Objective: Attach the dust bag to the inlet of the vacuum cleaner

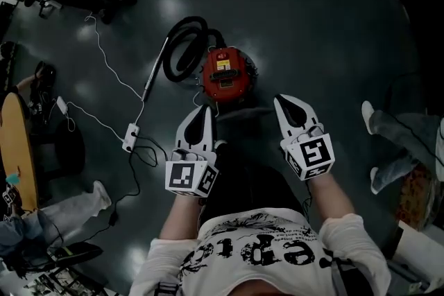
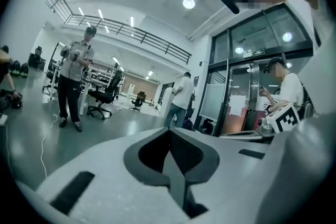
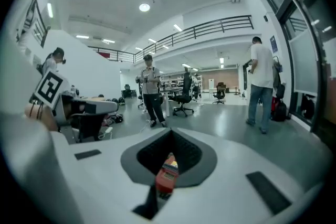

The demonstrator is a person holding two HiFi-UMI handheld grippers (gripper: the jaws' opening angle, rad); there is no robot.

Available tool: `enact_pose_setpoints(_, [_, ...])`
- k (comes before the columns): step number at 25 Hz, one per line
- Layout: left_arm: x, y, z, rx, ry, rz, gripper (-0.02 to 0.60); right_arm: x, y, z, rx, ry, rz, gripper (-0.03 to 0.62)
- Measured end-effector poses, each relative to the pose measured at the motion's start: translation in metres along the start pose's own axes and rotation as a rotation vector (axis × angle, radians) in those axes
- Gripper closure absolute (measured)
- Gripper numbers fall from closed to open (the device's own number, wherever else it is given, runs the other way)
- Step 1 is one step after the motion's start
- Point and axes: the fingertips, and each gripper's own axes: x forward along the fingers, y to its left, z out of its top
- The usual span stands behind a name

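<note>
A red canister vacuum cleaner stands on the dark floor, its black hose coiled to its left. No dust bag shows in any view. My left gripper is held in the air nearer than the vacuum, jaws shut and empty. My right gripper hangs beside it to the right, also shut with nothing in it. In the left gripper view the closed jaws point level across the room. In the right gripper view the closed jaws show the red vacuum through the gap beneath them.
A white power strip with its cable lies on the floor to the left. A seated person's legs are at the right, another person at lower left, beside a wooden table. Standing people and office chairs are farther off.
</note>
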Motion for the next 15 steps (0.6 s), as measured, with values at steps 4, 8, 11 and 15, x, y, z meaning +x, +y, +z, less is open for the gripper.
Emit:
enact_pose_setpoints(4, [-0.032, -0.051, 0.092, 0.032, -0.051, -0.015, 0.577, -0.06, 0.009, 0.081, -0.003, -0.015, 0.004, 0.592])
enact_pose_setpoints(8, [-0.068, -0.1, 0.129, 0.03, -0.052, -0.014, 0.577, -0.117, 0.016, 0.116, -0.04, -0.027, -0.017, 0.592])
enact_pose_setpoints(11, [-0.091, -0.122, 0.145, 0.041, -0.07, -0.004, 0.577, -0.148, 0.026, 0.13, -0.037, -0.051, -0.025, 0.592])
enact_pose_setpoints(15, [-0.106, -0.143, 0.151, 0.064, -0.075, -0.014, 0.577, -0.17, 0.031, 0.138, -0.014, -0.069, -0.041, 0.592])
